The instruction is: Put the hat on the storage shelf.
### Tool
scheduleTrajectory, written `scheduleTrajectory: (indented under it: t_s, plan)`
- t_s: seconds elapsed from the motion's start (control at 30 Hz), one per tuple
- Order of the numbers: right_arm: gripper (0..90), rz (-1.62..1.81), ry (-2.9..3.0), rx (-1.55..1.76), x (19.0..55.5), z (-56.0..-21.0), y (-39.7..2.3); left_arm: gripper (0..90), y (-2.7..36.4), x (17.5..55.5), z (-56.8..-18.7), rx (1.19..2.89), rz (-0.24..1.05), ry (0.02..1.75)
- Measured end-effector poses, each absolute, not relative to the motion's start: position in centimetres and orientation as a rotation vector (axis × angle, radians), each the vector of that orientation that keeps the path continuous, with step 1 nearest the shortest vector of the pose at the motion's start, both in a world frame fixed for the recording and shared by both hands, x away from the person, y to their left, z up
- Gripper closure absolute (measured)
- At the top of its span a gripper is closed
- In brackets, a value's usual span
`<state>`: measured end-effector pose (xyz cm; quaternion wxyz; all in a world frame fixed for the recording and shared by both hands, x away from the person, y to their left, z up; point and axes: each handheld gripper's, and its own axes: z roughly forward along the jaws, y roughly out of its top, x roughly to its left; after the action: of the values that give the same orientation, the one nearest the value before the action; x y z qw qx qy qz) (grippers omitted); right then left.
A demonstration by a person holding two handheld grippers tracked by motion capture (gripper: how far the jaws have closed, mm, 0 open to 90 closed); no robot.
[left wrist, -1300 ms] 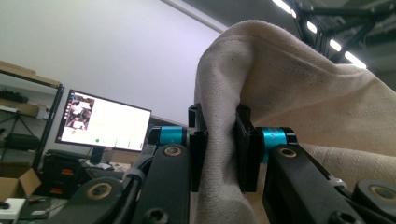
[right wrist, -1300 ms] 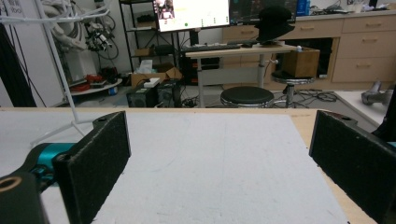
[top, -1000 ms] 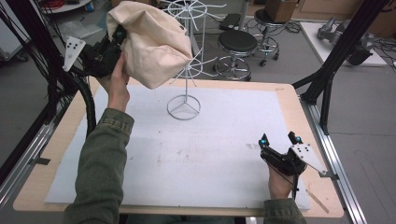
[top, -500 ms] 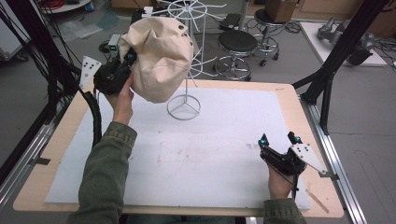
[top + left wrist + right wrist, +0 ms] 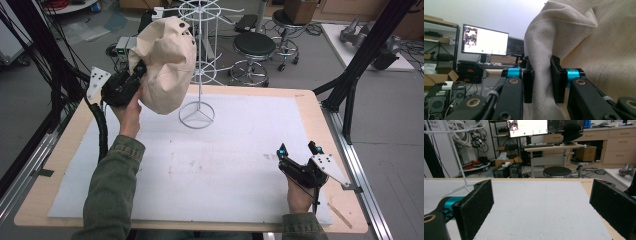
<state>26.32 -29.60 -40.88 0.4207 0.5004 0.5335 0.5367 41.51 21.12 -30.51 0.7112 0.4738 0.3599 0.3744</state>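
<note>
High view: overhead, facing forward and down over the surface. Left gripper view: raised, close on cloth, facing monitors. Right gripper view: low along the surface, sharing the wire rack with the high view.

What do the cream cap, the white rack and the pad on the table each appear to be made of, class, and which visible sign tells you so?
Cream cap: woven cotton-like cloth, matte; the left gripper view shows its weave, stitching and soft folds between the jaws.
White rack: thin wire, probably coated metal, with a smooth white finish.
Pad: likely foam or felt sheet, dull white with faint marks; which one is unclear.
</note>
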Motion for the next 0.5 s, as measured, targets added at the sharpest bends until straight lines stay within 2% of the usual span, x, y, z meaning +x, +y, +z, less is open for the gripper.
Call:
scheduleTrajectory:
  t_s: [0.5]
  plan:
    - [4.5, 1.343, 1.336, 1.258, 26.34, -40.89, -29.62, 61.6, 21.35, 41.55, -30.39, 1.09, 0.798, 0.794]
